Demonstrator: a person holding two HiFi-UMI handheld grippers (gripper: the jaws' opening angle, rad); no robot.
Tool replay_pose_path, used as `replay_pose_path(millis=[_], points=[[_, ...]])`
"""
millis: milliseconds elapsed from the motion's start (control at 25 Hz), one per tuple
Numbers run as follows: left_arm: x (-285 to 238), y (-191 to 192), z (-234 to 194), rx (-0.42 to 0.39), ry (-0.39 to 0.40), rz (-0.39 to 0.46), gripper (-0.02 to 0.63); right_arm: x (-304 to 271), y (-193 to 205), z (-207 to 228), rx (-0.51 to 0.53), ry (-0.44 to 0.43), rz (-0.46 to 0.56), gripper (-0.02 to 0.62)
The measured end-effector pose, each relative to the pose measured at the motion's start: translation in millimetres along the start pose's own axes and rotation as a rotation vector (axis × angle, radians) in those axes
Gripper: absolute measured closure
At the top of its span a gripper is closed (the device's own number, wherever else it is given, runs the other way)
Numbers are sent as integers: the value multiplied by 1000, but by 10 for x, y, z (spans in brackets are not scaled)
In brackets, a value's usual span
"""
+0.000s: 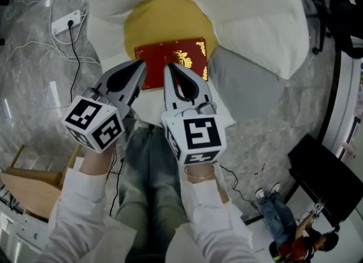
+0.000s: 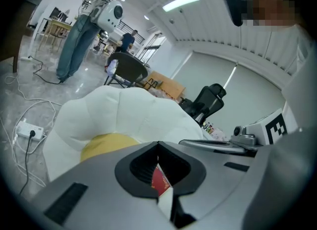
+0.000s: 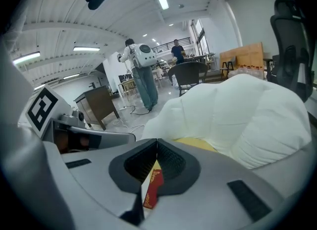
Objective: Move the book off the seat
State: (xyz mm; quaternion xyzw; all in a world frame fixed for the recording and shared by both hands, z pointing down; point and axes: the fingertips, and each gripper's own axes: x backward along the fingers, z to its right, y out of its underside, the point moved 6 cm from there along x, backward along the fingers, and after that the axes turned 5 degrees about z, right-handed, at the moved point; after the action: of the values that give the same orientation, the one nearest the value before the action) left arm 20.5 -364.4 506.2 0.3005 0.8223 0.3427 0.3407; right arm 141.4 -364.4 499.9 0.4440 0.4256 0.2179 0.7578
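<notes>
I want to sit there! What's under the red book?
The red book lies on a yellow cushion in the white seat. Anything right beneath it is covered; the left gripper and right gripper hide its near edge.

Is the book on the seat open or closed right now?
Closed. The red book lies flat on the yellow cushion with only its gold-printed cover showing and no pages spread.

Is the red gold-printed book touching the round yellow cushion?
Touching: head view shows the red book lying flat on the yellow cushion, over its near edge.
</notes>
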Motion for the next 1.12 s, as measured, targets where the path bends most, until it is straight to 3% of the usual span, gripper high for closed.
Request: replay_pose_path(millis=[680, 880, 1120], points=[[-280, 1008, -626, 25, -4, -70, 601, -548, 1108, 155, -21, -15, -85, 583], [-383, 1204, -762, 16, 10, -88, 601, -636, 1291, 186, -36, -24, -103, 583], [-474, 1423, -909, 68, 42, -94, 601, -775, 1487, 192, -60, -44, -145, 583]])
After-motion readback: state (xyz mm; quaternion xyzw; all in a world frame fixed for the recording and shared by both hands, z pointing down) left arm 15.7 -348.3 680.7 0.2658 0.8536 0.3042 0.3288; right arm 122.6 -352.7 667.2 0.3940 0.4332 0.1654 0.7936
